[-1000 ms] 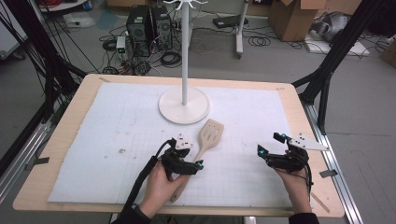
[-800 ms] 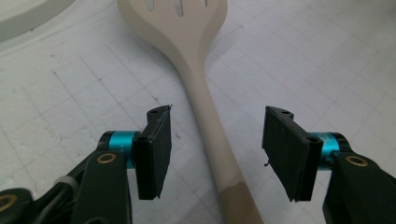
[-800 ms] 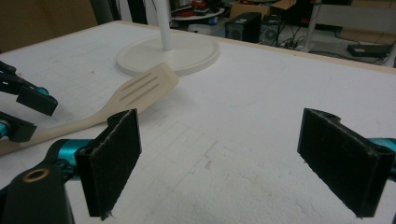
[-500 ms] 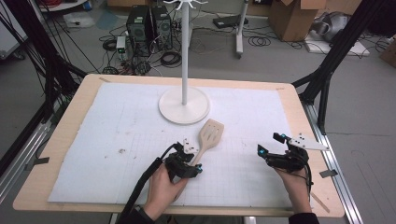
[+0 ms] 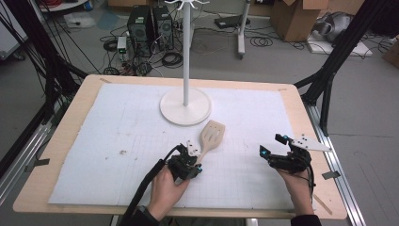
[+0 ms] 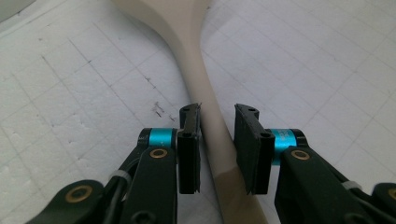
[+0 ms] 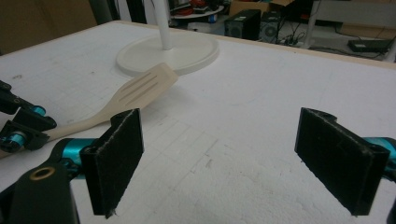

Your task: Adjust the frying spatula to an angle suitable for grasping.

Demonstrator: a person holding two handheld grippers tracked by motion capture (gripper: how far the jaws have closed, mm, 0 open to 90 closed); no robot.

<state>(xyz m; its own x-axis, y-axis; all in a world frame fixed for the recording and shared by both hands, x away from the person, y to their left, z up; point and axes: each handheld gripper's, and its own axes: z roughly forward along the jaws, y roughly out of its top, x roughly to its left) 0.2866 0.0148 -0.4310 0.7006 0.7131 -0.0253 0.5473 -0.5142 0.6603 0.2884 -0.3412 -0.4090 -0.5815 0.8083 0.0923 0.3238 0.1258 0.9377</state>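
Item: wooden spatula [image 5: 210, 137], slotted blade, lying flat on the white mat [image 5: 103, 141] at the table's centre. The blade points toward 1 o'clock and lies just beside the stand base [image 5: 185, 106] without clearly touching it; the handle runs back toward 7 o'clock.

Item: left gripper [image 6: 217, 123], at 7 o'clock of the blade, low over the mat. Its jaws straddle the handle, spread slightly wider than the handle. The left pad [image 6: 189, 140] lies at or almost on the wood and the right pad [image 6: 250, 144] stands a little apart (not yet a pinch).

Item: right gripper [image 7: 224, 158], at 3 o'clock of the spatula and well apart from it. Jaws spread wide, nothing between them, hovering over bare mat.

Item: stand, a white pole [image 5: 186, 52] on a round base, at 12 o'clock of the spatula.

Risks, as judged:
- The handle sits off-centre in the left jaws, so closing may push it sideways before the second pad meets it, swinging the blade against the base.
- The grip lands far back on the handle (blade-heavy end unsupported), so on a lift the blade may droop or twist between the pads.
- Pads pressed down into the soft mat may catch its surface.
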